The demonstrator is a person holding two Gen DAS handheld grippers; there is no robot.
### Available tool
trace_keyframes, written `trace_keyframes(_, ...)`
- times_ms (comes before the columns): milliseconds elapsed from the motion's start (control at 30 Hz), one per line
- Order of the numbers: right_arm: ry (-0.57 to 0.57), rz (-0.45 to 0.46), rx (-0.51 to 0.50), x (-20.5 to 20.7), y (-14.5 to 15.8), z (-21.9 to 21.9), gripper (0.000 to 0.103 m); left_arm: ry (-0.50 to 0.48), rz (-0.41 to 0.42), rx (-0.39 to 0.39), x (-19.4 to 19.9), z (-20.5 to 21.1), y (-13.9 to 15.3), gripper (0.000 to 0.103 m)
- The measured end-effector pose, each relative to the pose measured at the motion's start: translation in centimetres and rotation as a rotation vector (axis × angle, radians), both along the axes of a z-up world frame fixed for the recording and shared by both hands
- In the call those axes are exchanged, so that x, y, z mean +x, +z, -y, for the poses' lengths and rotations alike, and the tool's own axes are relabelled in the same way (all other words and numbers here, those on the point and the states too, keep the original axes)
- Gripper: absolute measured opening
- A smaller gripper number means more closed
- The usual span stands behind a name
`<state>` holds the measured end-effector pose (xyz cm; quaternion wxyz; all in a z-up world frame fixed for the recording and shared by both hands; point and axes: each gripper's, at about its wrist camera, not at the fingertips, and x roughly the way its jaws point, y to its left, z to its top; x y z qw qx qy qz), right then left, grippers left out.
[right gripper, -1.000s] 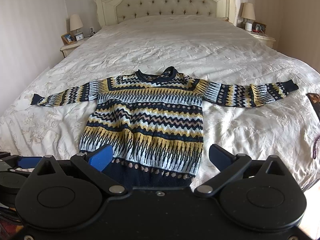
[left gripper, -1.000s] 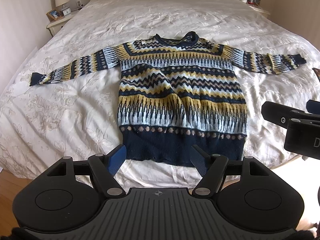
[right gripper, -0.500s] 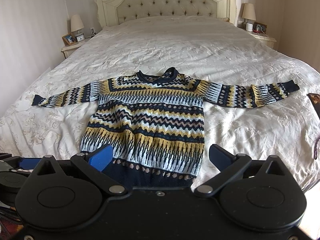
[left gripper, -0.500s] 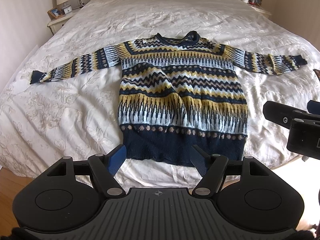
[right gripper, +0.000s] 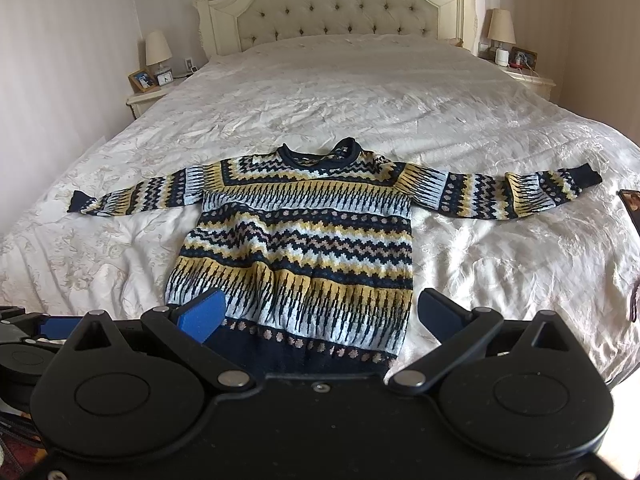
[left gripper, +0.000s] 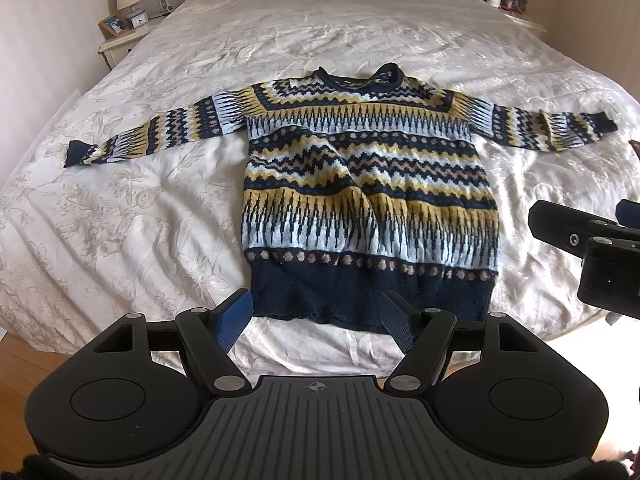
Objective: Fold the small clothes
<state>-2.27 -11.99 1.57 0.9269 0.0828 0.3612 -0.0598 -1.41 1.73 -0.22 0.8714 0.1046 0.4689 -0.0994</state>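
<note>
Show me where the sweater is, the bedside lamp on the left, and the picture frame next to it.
sweater point(right gripper: 300, 248), right wrist view, middle of the patterned chest.
lamp point(right gripper: 157, 47), right wrist view, on its cream shade.
picture frame point(right gripper: 141, 79), right wrist view, centre of the framed photo.

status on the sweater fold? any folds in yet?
Done: the sweater lies spread flat on the bed, both sleeves out to the sides, collar toward the headboard. In hand: nothing; the left tongs and right tongs hover open near the navy hem, touching no fabric. Left: every fold, sleeves in and body over, none started.
</note>
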Motion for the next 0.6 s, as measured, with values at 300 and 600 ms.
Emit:
trace_keyframes(300,0.003,0.011,0.007,-0.3,0.04,0.3,0.102,0.001,-0.001,-0.002,0.18,-0.28,0.14,0.07)
trace_keyframes(600,0.007,0.021,0.018,-0.24,0.12,0.41,0.102,0.005,0.0,-0.005,0.33,-0.48,0.36,0.07)
